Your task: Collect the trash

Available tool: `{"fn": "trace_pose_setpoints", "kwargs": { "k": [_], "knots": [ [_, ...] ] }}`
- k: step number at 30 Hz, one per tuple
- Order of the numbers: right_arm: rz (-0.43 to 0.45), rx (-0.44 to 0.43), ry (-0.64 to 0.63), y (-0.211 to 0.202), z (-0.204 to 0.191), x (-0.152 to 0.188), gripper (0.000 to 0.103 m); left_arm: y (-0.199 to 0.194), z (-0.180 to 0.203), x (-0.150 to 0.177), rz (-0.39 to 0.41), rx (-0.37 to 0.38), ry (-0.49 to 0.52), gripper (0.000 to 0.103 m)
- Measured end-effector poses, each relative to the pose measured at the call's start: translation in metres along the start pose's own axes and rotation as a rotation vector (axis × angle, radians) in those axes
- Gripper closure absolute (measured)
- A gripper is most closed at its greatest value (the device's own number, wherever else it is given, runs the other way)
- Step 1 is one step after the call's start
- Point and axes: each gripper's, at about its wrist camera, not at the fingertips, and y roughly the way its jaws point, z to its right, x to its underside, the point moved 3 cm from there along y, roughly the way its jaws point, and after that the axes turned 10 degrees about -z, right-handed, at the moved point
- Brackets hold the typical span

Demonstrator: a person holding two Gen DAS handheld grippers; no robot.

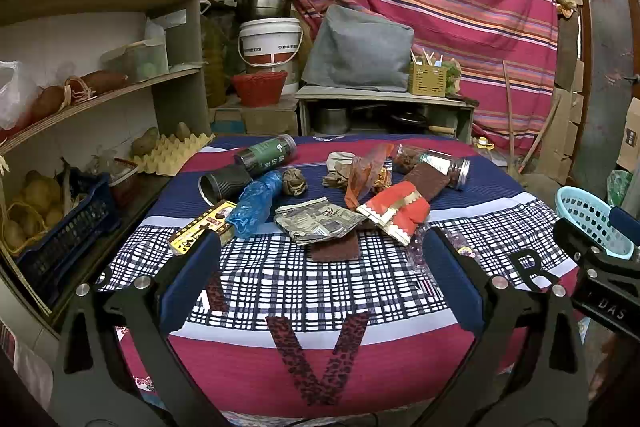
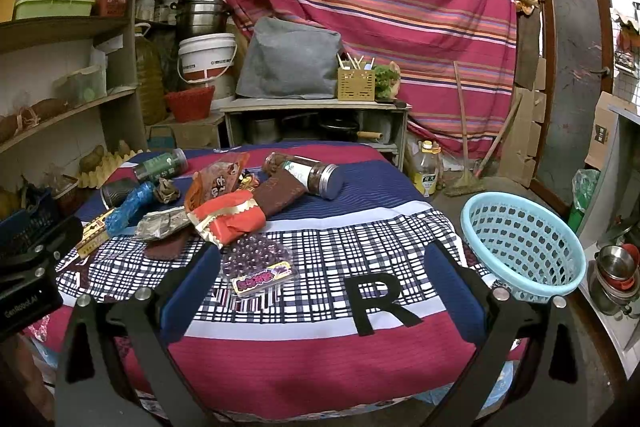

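Trash lies in a heap across the far half of the cloth-covered table [image 1: 320,291]: a red wrapper with gold trim [image 1: 396,211] [image 2: 230,217], a blue plastic bag [image 1: 256,201] [image 2: 130,205], a crumpled foil packet [image 1: 316,221], an orange bag [image 1: 366,175], two clear jars [image 1: 266,153] [image 2: 306,175] and a black cup [image 1: 224,183]. A clear packet of purple beads [image 2: 258,263] lies nearest. My left gripper [image 1: 320,251] hovers open short of the heap. My right gripper [image 2: 320,259] is open too, over the checked cloth. A light blue basket [image 2: 522,245] stands at the table's right edge.
Shelves with potatoes, an egg tray [image 1: 172,153] and a dark crate [image 1: 60,231] run along the left. Behind the table are a low cabinet [image 1: 384,107], a white bucket [image 1: 270,41] and a striped curtain. Metal bowls [image 2: 616,267] sit at the far right.
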Motion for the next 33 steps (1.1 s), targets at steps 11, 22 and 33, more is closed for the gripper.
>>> {"fn": "trace_pose_setpoints", "kwargs": {
  "k": [11, 22, 33],
  "knots": [
    [0.003, 0.000, 0.001, -0.0007, 0.0004, -0.0005, 0.004, -0.0001, 0.0003, 0.0000, 0.000, -0.001, 0.000, 0.005],
    [0.003, 0.000, 0.001, -0.0010, 0.0006, -0.0005, 0.004, -0.0002, 0.0006, -0.0001, 0.000, -0.001, 0.000, 0.005],
    [0.003, -0.001, 0.002, -0.0011, 0.0003, -0.0002, 0.004, -0.0002, 0.0011, -0.0001, 0.000, -0.002, 0.000, 0.005]
  ]
}}
